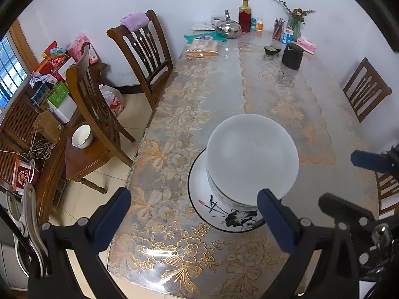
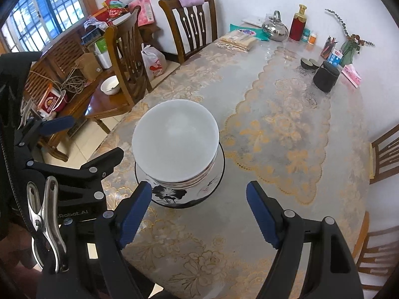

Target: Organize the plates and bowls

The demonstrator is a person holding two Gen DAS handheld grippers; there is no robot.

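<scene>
Bowl stack point(image 1: 251, 159) nested on painted plate point(image 1: 219, 214), near table point(image 1: 174, 129) front edge; sorting looks about done. Left gripper point(image 1: 194, 214) and right gripper point(image 2: 199, 211) both spread, empty, just short of plate. White bowl point(image 1: 81, 136) on side chair possibly left

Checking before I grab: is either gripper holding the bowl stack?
No, the left gripper and right gripper are open beside the bowl stack.
</scene>
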